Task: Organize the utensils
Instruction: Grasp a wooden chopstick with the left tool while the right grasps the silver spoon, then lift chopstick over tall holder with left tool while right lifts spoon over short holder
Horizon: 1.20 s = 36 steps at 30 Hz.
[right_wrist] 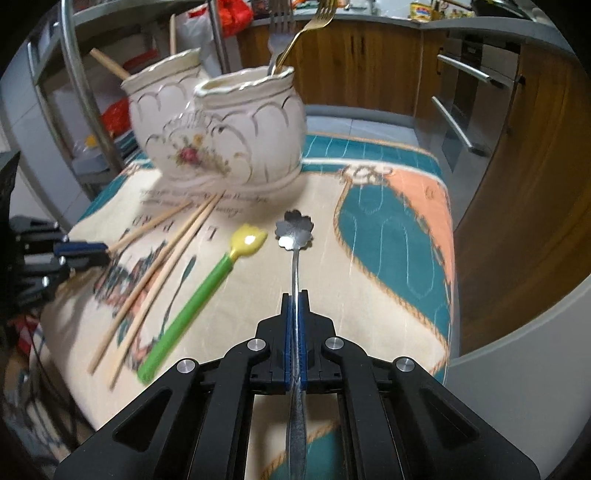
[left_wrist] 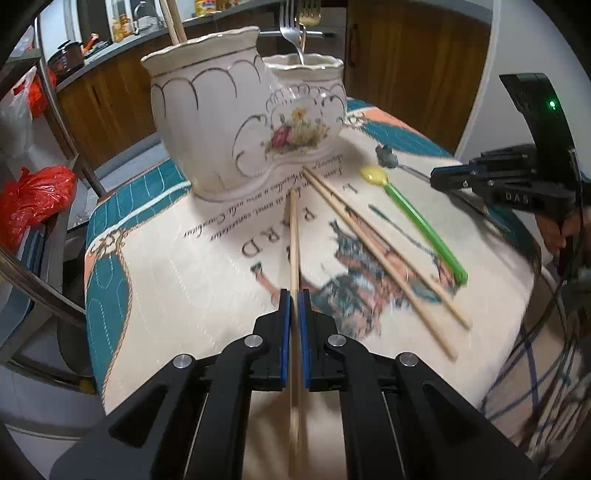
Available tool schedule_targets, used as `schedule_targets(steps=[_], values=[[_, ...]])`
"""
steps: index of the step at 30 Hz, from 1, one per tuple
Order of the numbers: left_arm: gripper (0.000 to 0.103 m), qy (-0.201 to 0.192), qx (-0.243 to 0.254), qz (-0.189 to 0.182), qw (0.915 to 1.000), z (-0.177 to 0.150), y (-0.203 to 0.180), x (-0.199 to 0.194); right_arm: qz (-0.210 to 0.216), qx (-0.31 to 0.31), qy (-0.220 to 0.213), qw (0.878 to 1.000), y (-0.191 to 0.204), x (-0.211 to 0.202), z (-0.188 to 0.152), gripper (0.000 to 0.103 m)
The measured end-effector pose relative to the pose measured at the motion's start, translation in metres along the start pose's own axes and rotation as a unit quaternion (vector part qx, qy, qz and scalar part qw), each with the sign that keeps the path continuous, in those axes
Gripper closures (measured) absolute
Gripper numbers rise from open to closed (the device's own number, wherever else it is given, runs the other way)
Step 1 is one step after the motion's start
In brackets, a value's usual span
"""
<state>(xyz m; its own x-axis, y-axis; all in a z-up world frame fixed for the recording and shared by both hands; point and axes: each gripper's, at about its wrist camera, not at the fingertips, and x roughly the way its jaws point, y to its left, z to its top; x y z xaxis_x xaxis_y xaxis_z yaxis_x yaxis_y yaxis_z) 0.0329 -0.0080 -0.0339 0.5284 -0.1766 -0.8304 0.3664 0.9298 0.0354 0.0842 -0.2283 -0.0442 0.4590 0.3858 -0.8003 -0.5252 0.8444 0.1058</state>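
**Both jaws closed on utensils beside the twin ceramic holder**

While a single wooden chopstick is clamped between the blue pads of the left gripper, its far end is seen reaching toward the foot of the ceramic holder. From the left wrist view, the stick is shown running straight up the middle of the frame, and the right gripper is seen at the right edge, closed on the thin handle of the flower-shaped metal spoon. From the right wrist view, that spoon is shown far more clearly: its handle is pinched between the shut jaws of the right gripper, and its scalloped bowl lies ahead, apart from the holder's base. The left gripper is caught there at the left edge, with the chopstick projecting from its tips.

On the printed cloth covering the tabletop, a pair of chopsticks is left lying side by side, and a green-handled spoon with a yellow bowl lies between that pair and the metal spoon. Forks are seen standing in one cup of the holder, silver and gold told apart only in the right wrist view; a wooden stick stands in the other cup.
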Motion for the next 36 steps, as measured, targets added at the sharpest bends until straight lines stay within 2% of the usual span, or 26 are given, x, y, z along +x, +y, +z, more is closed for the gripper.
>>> schedule_targets(steps=[3, 5, 9, 14, 17, 21, 27, 36], values=[[0.098, 0.009, 0.007, 0.001, 0.9999, -0.007, 0.000, -0.001, -0.006, -0.005, 0.005, 1.000, 0.003, 0.000, 0.000, 0.099], [0.097, 0.006, 0.002, -0.001, 1.0000, -0.010, 0.001, -0.002, -0.014, -0.009, 0.006, 1.000, 0.006, 0.001, 0.002, 0.095], [0.097, 0.000, -0.011, -0.003, 0.9999, -0.013, 0.002, -0.004, -0.022, -0.016, 0.006, 1.000, 0.007, 0.008, 0.010, 0.095], [0.098, -0.017, -0.020, 0.000, 0.9997, -0.012, 0.005, -0.002, -0.007, -0.005, -0.004, 1.000, 0.004, 0.013, 0.014, 0.099], [0.098, -0.024, -0.021, -0.001, 0.9995, -0.010, 0.003, -0.001, -0.015, -0.010, -0.010, 1.000, 0.007, 0.011, 0.013, 0.099], [0.098, -0.047, -0.021, -0.004, 0.9987, -0.010, 0.004, -0.009, -0.016, -0.017, -0.046, 0.999, 0.011, -0.005, 0.011, 0.099], [0.098, -0.092, -0.018, -0.006, 0.9956, -0.006, 0.004, -0.026, -0.011, -0.035, -0.128, 0.991, 0.021, -0.042, 0.009, 0.099], [0.098, -0.158, -0.015, -0.008, 0.9872, -0.003, 0.003, -0.049, -0.003, -0.071, -0.233, 0.970, 0.036, -0.083, 0.005, 0.101]])
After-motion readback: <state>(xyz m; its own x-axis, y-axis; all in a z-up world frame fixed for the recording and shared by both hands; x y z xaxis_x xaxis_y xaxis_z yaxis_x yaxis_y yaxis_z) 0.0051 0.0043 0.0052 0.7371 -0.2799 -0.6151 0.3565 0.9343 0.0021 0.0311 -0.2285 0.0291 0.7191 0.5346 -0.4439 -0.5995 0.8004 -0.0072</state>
